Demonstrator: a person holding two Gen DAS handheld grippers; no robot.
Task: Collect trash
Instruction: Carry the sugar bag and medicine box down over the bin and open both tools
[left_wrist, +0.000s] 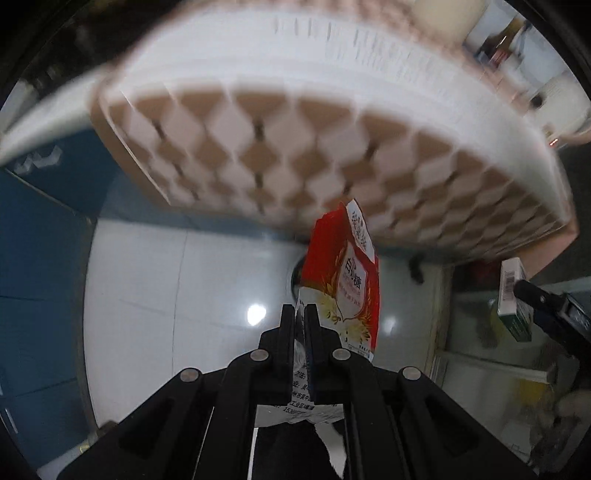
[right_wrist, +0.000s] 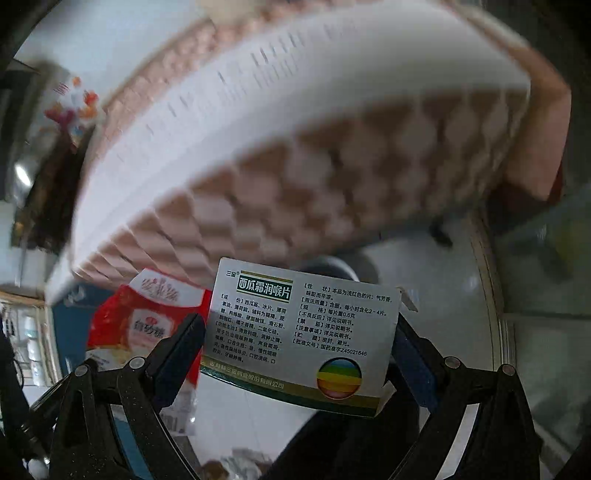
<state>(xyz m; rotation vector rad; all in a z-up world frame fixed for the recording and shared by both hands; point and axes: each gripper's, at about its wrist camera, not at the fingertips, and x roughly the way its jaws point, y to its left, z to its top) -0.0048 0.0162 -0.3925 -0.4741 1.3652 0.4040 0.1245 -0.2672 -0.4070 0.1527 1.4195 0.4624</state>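
A big blurred box (left_wrist: 295, 122), white with a tan diamond pattern and fine print along one side, filled the upper half of both views; its patterned face loomed over the tongs. Below the box lay open white tiled floor (left_wrist: 166, 295), glossy with a glare spot, giving free room ahead of the left tongs. Left of the box stood a blue cabinet (left_wrist: 37, 258), its edge meeting the floor. Right of the box, past a pale strip, sat a cluttered, blurred area whose contents cannot be told.

Under the box's lower edge, the left tongs (left_wrist: 299, 314) were nearly closed, pinching the bottom of a red-and-white sugar bag (left_wrist: 347, 291) that stood upright, its top close to the box. The right tongs (right_wrist: 299, 332) stood moderately spread, clamping a white-and-green lozenge carton (right_wrist: 306, 328) by its two ends, printed face toward the camera. In the left view that carton appeared right of the bag, well apart from it and below the box's right corner.
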